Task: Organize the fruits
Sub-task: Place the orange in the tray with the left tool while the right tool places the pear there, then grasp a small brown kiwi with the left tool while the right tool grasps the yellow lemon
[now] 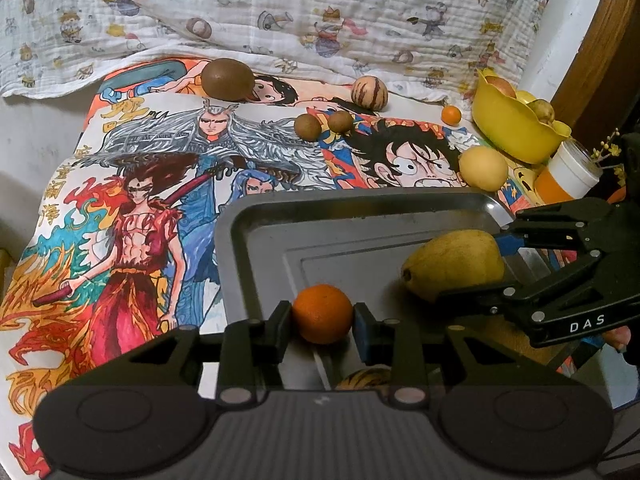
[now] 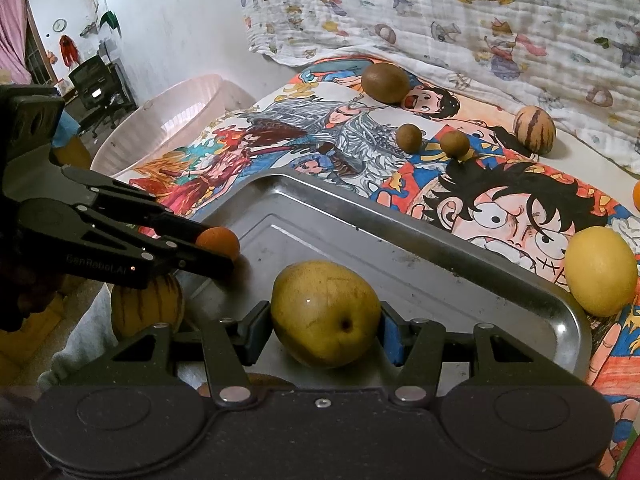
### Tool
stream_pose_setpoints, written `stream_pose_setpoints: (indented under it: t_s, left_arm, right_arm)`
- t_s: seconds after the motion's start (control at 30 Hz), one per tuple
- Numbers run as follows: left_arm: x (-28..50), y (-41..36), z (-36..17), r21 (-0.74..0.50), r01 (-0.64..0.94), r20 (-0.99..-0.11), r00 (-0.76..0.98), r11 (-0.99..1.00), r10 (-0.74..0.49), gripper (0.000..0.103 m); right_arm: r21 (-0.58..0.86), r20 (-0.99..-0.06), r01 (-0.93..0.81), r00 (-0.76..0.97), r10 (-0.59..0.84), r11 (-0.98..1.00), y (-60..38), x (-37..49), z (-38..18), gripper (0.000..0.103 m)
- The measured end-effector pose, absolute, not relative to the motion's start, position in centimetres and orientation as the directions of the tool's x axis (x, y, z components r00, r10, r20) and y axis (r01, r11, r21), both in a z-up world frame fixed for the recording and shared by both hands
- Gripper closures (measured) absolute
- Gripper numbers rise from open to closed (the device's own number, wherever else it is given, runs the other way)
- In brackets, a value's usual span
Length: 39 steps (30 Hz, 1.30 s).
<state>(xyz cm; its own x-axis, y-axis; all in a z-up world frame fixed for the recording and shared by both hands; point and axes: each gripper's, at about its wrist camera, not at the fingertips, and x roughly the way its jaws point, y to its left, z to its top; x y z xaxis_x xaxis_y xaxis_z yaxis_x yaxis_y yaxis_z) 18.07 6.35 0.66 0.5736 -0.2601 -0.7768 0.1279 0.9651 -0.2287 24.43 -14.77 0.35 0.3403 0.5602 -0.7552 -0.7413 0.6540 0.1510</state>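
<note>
Both grippers are clamping fruit over the steel tray (image 1: pixel 256 216): left gripper (image 1: pixel 322 314) a small orange (image 1: pixel 322 314), right gripper (image 2: pixel 326 314) a yellow pear (image 2: pixel 326 314); several fruits beyond the tray are waiting.

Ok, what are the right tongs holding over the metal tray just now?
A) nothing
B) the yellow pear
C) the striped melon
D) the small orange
B: the right tongs are shut on the yellow pear above the metal tray, while the small orange sits in the left tongs.

A cartoon-print blanket (image 1: pixel 280 12) lies behind colourful anime posters (image 1: pixel 160 184).
</note>
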Motion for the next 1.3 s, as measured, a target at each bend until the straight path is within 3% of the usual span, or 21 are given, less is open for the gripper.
stream_pose_setpoints:
  t_s: [0.13,0.3,0.6,0.9,0.97,1.1,1.3]
  left_arm:
    - [18.1,6.4,0.7,-0.23,0.128,-0.776,0.574,0.965,-0.261,0.066]
    - [18.1,6.3,0.7,-0.234,0.126,-0.775,0.575,0.964,-0.263,0.055]
    - [18.1,6.9,1.3,-0.257,0.106,-0.761,0.59,0.96,-0.269,0.046]
    - [18.4,7.7,2.5,-0.266,0.062,-0.735,0.633,0.962,-0.244,0.013]
    - [18.7,7.8,2.8,-0.264,0.047,-0.73,0.642,0.963,-0.232,0.002]
    - [19.5,8.1,3.3,-0.255,0.026,-0.732,0.648,0.967,-0.21,0.001]
    - [20.9,8.3,4.1,-0.239,0.025,-0.734,0.649,0.971,-0.197,0.001]
  right_arm:
    - [0.152,-0.755,-0.741,0.34,0.56,0.654,-14.8,24.4,0.4,0.045]
    - [0.15,-0.754,-0.74,0.343,0.56,0.656,-14.7,24.4,0.4,0.045]
    - [0.163,-0.736,-0.737,0.352,0.578,0.656,-15.5,24.4,0.9,0.036]
    - [0.195,-0.663,-0.692,0.43,0.613,0.696,-18.0,24.3,3.0,0.015]
    - [0.194,-0.64,-0.675,0.463,0.614,0.712,-18.6,24.3,3.7,0.007]
    - [0.17,-0.589,-0.637,0.546,0.596,0.752,-20.0,24.1,5.1,0.001]
    - [0.115,-0.541,-0.585,0.641,0.544,0.803,-21.7,24.2,6.4,0.001]
